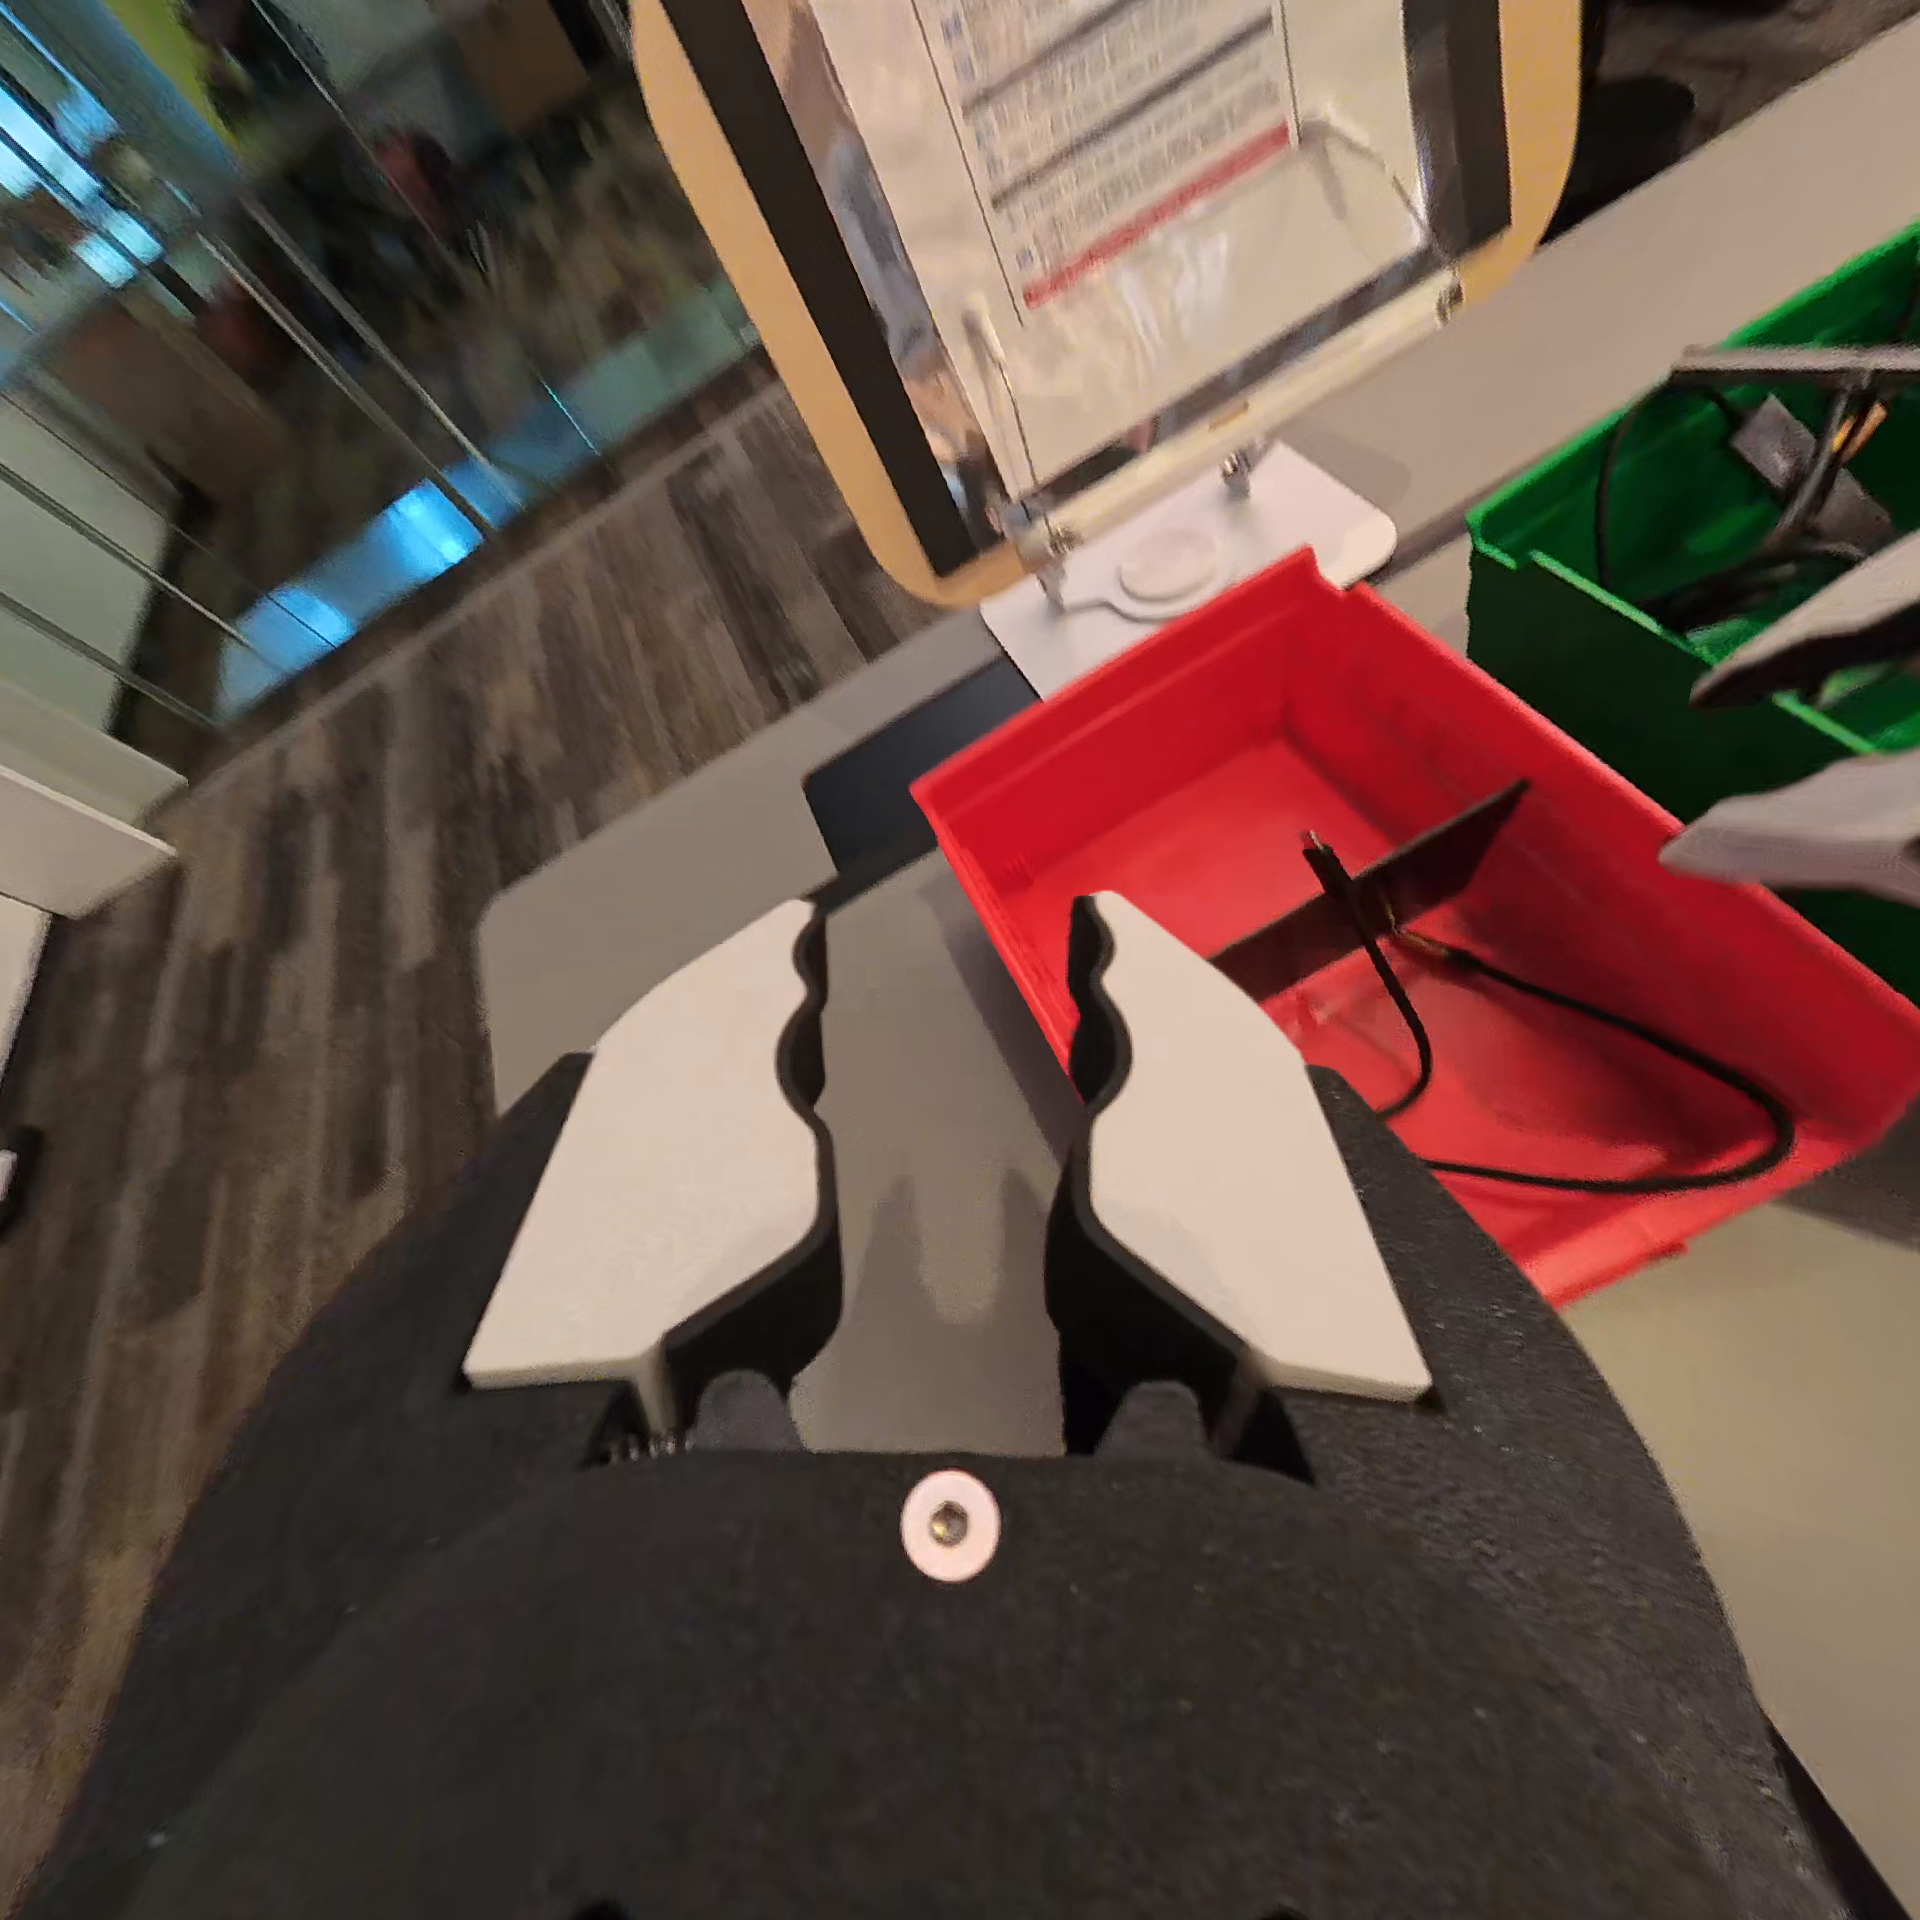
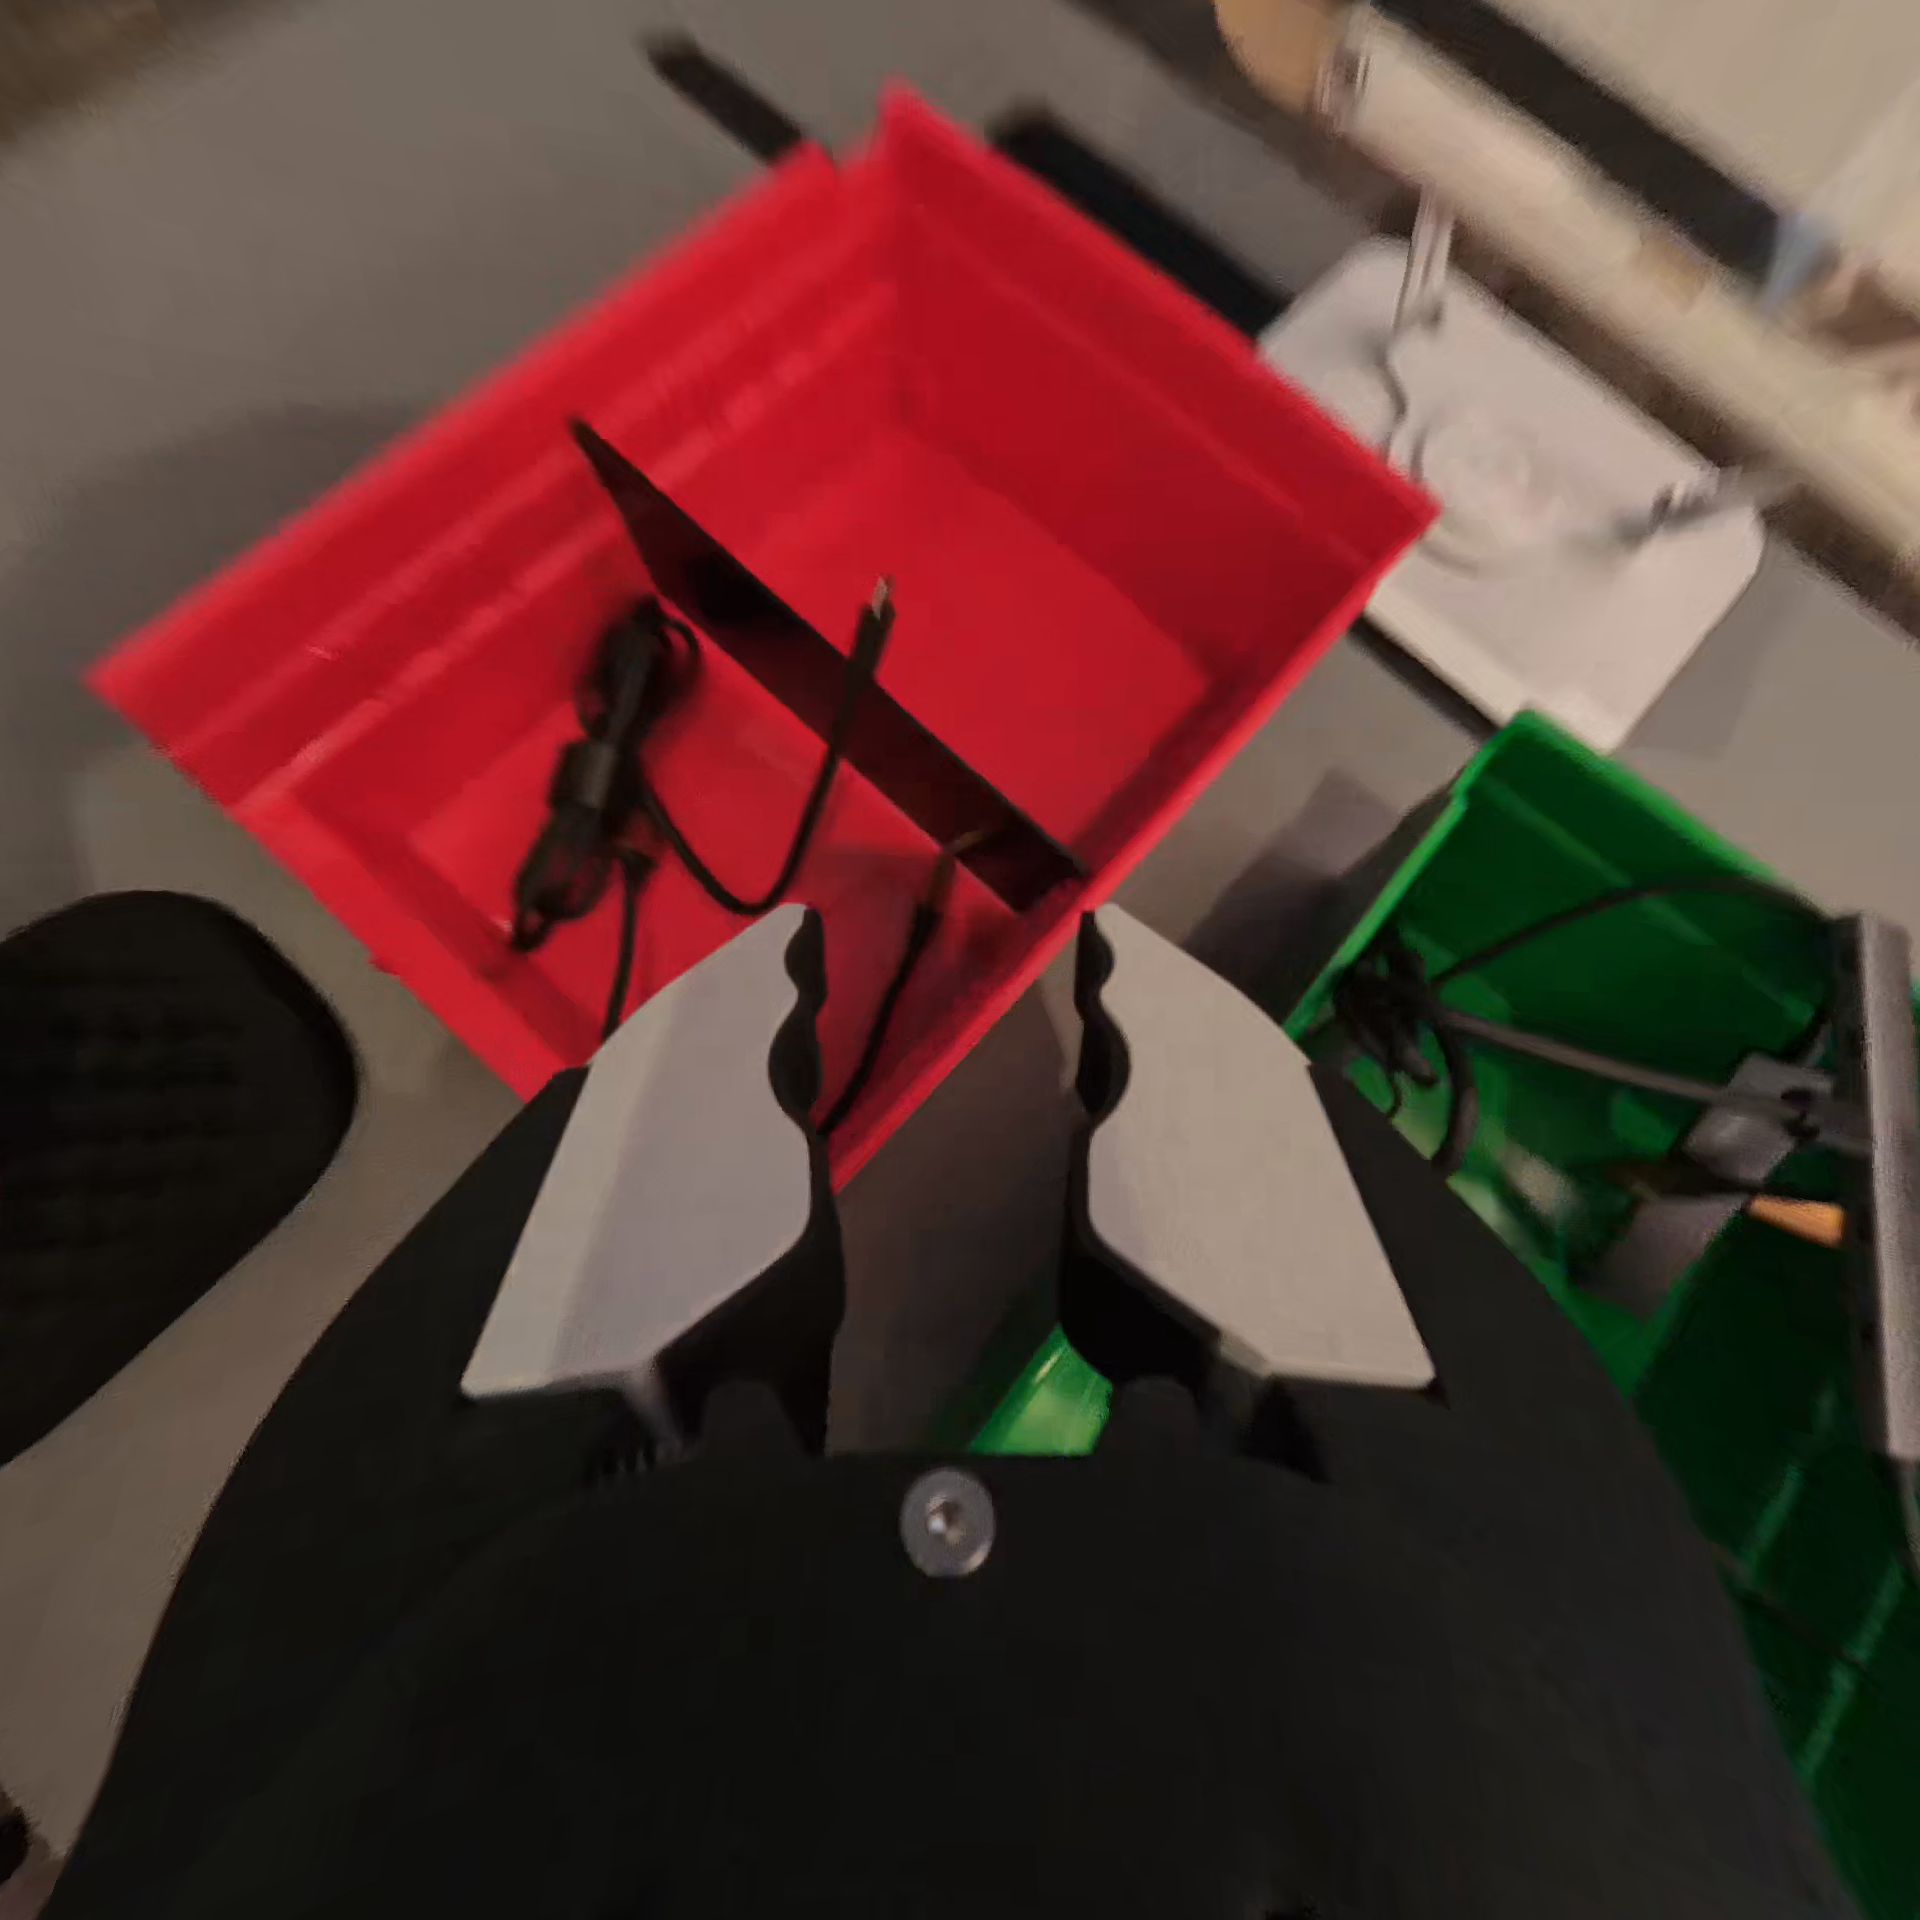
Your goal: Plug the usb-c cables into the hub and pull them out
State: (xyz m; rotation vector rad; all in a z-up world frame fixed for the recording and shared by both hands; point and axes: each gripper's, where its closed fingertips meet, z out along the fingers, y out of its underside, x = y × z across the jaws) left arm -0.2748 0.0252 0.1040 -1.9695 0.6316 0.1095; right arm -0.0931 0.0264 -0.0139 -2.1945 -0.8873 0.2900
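Observation:
A red bin (image 1: 1112, 686) with a black divider (image 1: 1382, 894) stands on the grey table. A black usb-c cable (image 1: 1423, 1049) lies in it, one plug raised against the divider. My left gripper (image 1: 945, 914) is open and empty, above the table just left of the bin. My right gripper (image 2: 948, 920) is open and empty over the red bin's (image 2: 1143, 343) near corner. Its fingers also show at the right edge of the left wrist view (image 1: 1688, 774). Black cables (image 2: 852, 707) and a coiled bundle (image 2: 592, 790) lie in the bin. A grey hub (image 2: 1881, 1143) with cables attached sits in the green bin (image 2: 1558, 831).
A clear sign holder on a white base (image 1: 1195, 561) stands behind the bins, with a tan-framed panel (image 1: 831, 395) beside it. The table edge and carpet floor (image 1: 312, 831) lie to the left. The left gripper's black body (image 2: 135, 1122) shows at the right wrist view's left. The left gripper is farther from the coiled bundle (image 2: 592, 790), some 25 cm, than the right, some 15 cm.

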